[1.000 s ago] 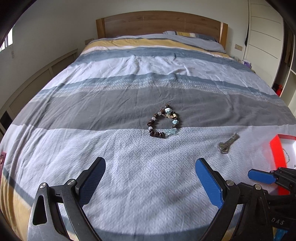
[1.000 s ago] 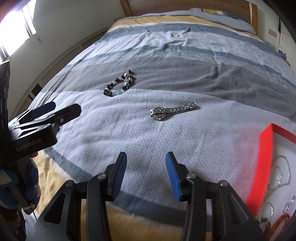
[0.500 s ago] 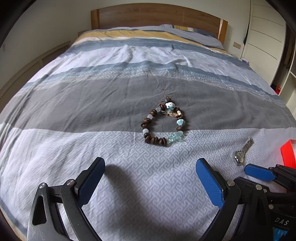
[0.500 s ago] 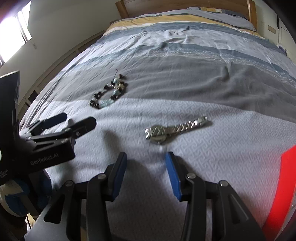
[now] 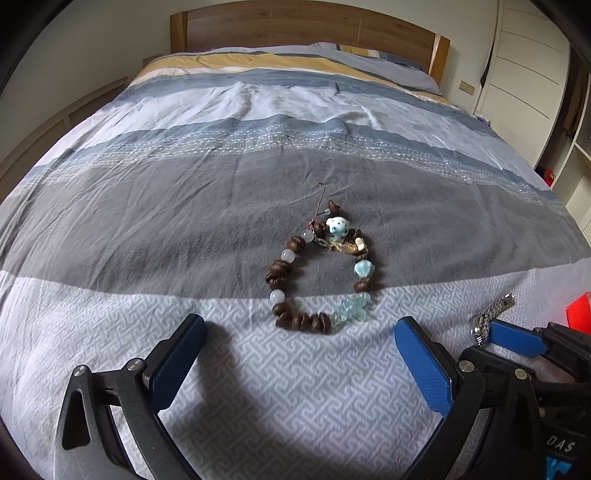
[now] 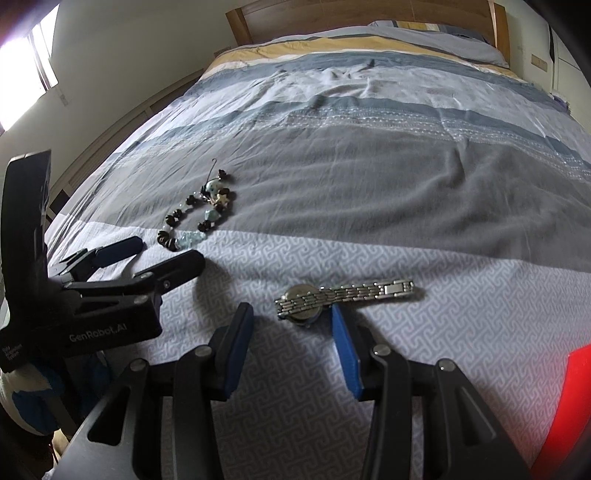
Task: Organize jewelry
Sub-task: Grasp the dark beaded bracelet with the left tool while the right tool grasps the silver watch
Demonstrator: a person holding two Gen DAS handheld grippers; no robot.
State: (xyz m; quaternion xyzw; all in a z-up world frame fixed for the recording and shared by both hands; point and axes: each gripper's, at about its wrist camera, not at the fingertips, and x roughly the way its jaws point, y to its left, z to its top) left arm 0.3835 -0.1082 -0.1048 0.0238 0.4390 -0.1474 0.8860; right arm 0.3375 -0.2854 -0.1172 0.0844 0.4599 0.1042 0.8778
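Observation:
A bracelet of brown wooden and pale blue beads lies on the striped bedspread, just ahead of my open, empty left gripper. It also shows in the right wrist view. A silver metal watch lies flat on the patterned grey band, right at the tips of my open, empty right gripper. The watch shows partly in the left wrist view, behind the right gripper's blue finger.
The red rim of a jewelry box stands at the right edge, also in the left wrist view. The left gripper is at the left of the right wrist view. The wooden headboard and white wardrobe are far back.
Both grippers have moved forward over the bed. The bracelet is now close in front of the left gripper and the watch at the right gripper's fingertips. The red box has slid toward the frame edge.

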